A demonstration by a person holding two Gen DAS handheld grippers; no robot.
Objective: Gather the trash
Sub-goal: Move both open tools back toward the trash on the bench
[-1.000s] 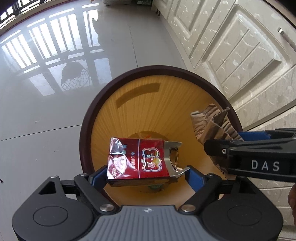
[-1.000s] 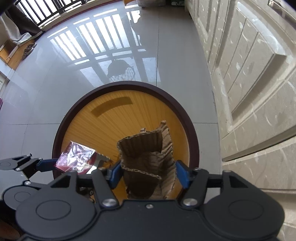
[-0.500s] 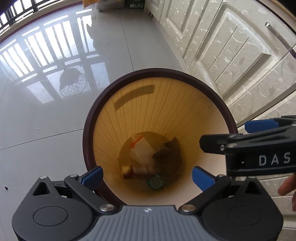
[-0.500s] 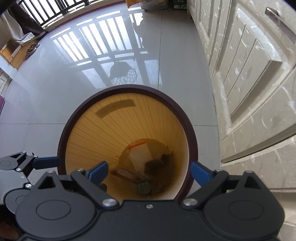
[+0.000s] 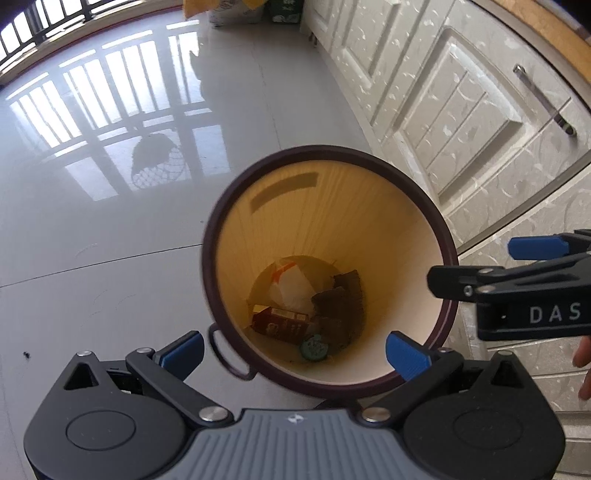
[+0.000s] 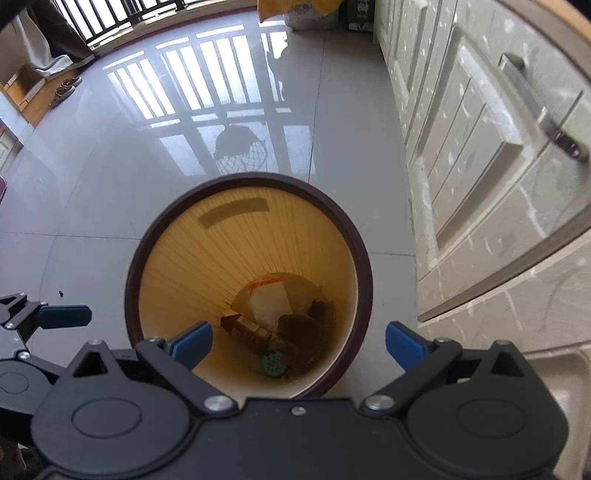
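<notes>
A round bin with a dark brown rim (image 5: 210,258) (image 6: 133,280) and a yellow ribbed inside stands on the floor below both grippers. At its bottom lie a red cigarette pack (image 5: 280,325) (image 6: 247,328), a brown piece of cardboard (image 5: 340,299) (image 6: 299,325), a white wrapper (image 5: 291,288) and a green round cap (image 5: 314,347). My left gripper (image 5: 295,352) hangs open over the bin's near edge with nothing between its blue pads. My right gripper (image 6: 299,342) is above the bin too; its jaws are opening and hold nothing. It also shows from the side (image 5: 487,264).
White panelled cabinet doors (image 5: 461,110) with a metal handle (image 5: 543,99) run along the right, close to the bin. Glossy grey floor tiles (image 5: 110,258) spread to the left and ahead. Bags (image 5: 236,11) stand at the far wall. A person's fingertips (image 5: 583,354) show at the right edge.
Left gripper let go of the red pack and right gripper let go of the cardboard; both pieces fell to the bin's bottom. Both grippers opened wide and rose away from the bin.
</notes>
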